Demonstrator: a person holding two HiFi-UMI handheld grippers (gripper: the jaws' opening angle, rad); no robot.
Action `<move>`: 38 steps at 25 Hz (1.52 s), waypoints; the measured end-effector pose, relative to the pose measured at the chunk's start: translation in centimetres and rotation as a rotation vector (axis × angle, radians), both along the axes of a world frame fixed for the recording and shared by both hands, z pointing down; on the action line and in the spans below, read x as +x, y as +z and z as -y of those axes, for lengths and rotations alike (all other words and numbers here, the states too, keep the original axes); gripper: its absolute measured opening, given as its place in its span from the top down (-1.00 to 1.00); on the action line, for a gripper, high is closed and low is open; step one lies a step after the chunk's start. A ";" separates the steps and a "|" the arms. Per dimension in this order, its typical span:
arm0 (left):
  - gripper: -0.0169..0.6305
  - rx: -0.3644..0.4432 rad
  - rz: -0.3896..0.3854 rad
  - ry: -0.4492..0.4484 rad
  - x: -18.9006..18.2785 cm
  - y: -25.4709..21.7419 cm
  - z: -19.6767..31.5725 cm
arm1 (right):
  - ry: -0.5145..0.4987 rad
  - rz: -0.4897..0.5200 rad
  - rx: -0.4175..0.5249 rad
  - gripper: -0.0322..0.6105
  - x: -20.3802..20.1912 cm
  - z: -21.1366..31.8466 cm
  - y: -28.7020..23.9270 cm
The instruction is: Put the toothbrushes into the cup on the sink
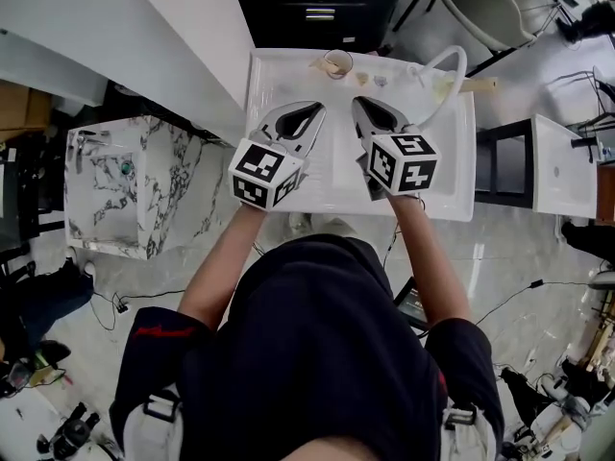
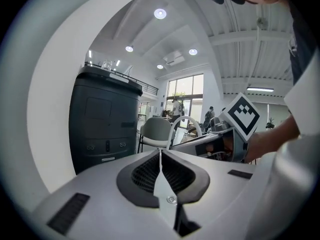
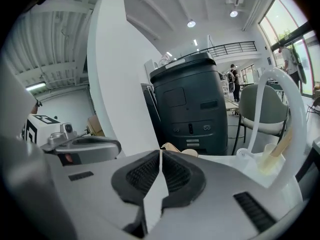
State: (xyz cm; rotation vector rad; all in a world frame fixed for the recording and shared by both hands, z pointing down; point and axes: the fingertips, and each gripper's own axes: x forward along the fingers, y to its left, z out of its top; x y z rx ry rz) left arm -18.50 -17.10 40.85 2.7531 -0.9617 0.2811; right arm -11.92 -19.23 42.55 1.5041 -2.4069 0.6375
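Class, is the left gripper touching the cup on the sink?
Apart. The head view shows bare sink between the shut left gripper and the cup.

Bare sink basin [image 1: 338, 176] before the cup [image 1: 337, 63]; curved faucet [image 1: 448, 52] over the right rim.

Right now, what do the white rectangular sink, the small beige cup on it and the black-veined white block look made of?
The white rectangular sink: smooth, glossy white, likely ceramic or moulded plastic. The small beige cup: matt tan, perhaps paper or plastic; too small to tell. The black-veined white block: marble veining, so stone or a printed veneer.
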 end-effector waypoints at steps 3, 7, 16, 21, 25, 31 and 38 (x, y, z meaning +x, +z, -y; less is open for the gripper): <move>0.88 0.018 -0.017 0.006 -0.5 -0.8 -1.1 | 0.000 -0.010 0.018 0.77 -0.5 -0.9 -0.6; 0.88 0.028 -0.028 0.014 -1.2 -1.4 -2.6 | 0.009 -0.015 0.033 0.77 -0.9 -2.2 -1.0; 0.89 0.058 -0.075 0.011 -2.0 -3.1 -4.2 | 0.006 -0.045 0.063 0.78 -1.4 -4.4 -2.6; 0.89 0.067 -0.076 0.014 -1.6 -3.4 -4.8 | 0.004 -0.047 0.081 0.77 -1.2 -4.8 -3.2; 0.89 0.077 -0.067 0.013 -1.0 -3.7 -5.3 | -0.007 -0.037 0.096 0.77 -1.0 -5.3 -3.5; 0.89 0.098 -0.058 -0.010 0.8 -4.6 -6.6 | -0.025 -0.022 0.108 0.78 0.3 -6.9 -4.1; 0.89 0.104 -0.053 -0.052 2.5 -5.2 -9.8 | -0.071 -0.013 0.124 0.78 1.6 -10.2 -4.7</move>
